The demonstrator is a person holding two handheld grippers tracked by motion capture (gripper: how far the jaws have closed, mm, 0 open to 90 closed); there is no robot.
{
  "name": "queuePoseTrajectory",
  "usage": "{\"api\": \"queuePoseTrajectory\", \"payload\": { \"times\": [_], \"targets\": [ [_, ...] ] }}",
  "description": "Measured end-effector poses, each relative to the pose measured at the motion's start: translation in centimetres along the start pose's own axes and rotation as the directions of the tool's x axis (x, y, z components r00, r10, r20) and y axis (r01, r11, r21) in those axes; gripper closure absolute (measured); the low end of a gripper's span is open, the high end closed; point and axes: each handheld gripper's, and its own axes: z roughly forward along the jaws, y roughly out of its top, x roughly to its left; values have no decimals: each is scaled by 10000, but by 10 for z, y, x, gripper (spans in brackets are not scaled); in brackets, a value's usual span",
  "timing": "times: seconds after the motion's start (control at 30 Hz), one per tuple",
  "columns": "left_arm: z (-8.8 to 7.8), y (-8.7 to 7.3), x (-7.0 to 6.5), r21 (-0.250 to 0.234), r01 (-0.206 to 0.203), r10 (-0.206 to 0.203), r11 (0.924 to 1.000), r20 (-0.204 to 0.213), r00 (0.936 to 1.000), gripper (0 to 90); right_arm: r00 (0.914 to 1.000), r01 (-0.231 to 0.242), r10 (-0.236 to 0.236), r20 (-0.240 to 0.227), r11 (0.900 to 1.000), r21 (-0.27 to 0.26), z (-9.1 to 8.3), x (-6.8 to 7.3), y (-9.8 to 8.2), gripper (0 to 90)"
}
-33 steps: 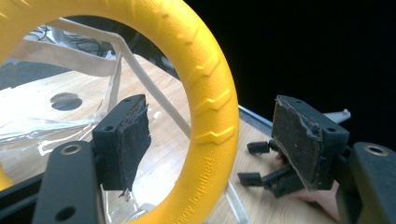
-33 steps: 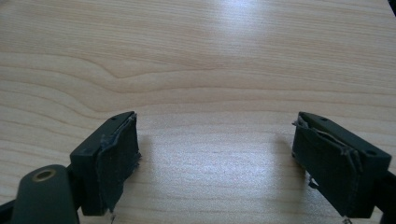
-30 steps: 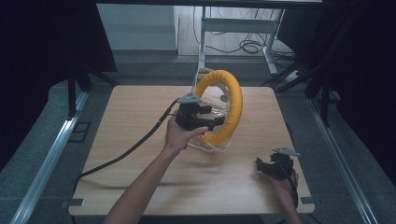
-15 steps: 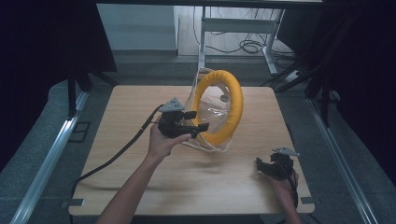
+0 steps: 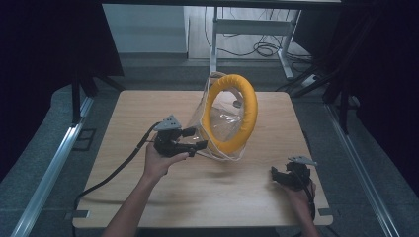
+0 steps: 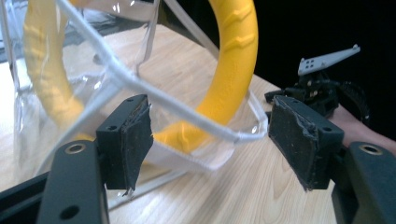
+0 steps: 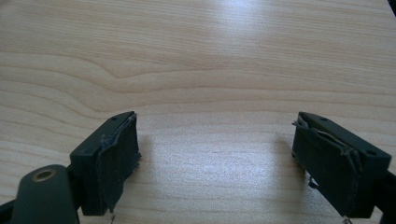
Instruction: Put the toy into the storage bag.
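A yellow ring (image 5: 250,106) stands upright inside a clear plastic bag (image 5: 221,124) with white trim, near the middle of the table. My left gripper (image 5: 199,138) is at the bag's lower left corner, pointing right. Its jaws have just been closing a little and still stand wide. In the left gripper view the bag's white edge strap (image 6: 187,108) and the ring (image 6: 233,70) lie ahead between the pads (image 6: 135,135), untouched; my left gripper (image 6: 210,116) is open. My right gripper (image 5: 276,175) rests open on the table at the near right, over bare wood (image 7: 215,135).
The wooden table (image 5: 143,108) has bare wood left of the bag and along the near edge. A black cable (image 5: 113,173) trails from the left gripper to the near left. Dark frames and a metal stand with cables (image 5: 257,47) lie beyond the far edge.
My left gripper has moved left and toward the person, from in front of the ring down to the bag's lower left corner. The right gripper has not moved.
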Motion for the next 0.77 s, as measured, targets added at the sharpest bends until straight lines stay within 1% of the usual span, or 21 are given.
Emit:
{"api": "queuePoseTrajectory", "payload": {
  "times": [0.2,0.27,0.3,0.33,0.4,0.53,0.63,0.67,0.77],
  "targets": [
    [-6,-16,2,150,-42,48,9999,-417,9991,287,10000,-3,3,8,10000,-2,0,0,0,145],
    [-9,-22,3,217,-48,58,9998,-455,9989,287,10000,52,-52,14,10000,5,0,0,0,145],
    [-10,-24,4,256,-24,35,9997,-438,9990,285,10000,-25,25,15,10000,-16,0,0,0,145],
    [-11,-26,4,297,-87,102,9995,-497,9987,285,10000,-34,34,8,10000,-2,0,0,0,145],
    [-13,-34,6,380,-19,36,9993,-458,9989,284,10000,-27,27,4,10000,-2,0,0,0,145],
    [-15,-40,9,428,48,-24,9991,-560,9984,285,10000,-21,21,9,10000,-3,0,0,0,145],
    [-18,-41,12,366,103,-80,9993,-621,9980,285,10000,-20,20,10,10000,-4,0,0,0,145],
    [-20,-41,13,243,173,-157,9996,-619,9980,285,10000,-19,19,8,10000,-3,0,0,0,145],
    [-22,-42,14,202,187,-173,9996,-670,9976,285,10000,-14,14,13,10000,-4,0,0,0,145]
  ]
}}
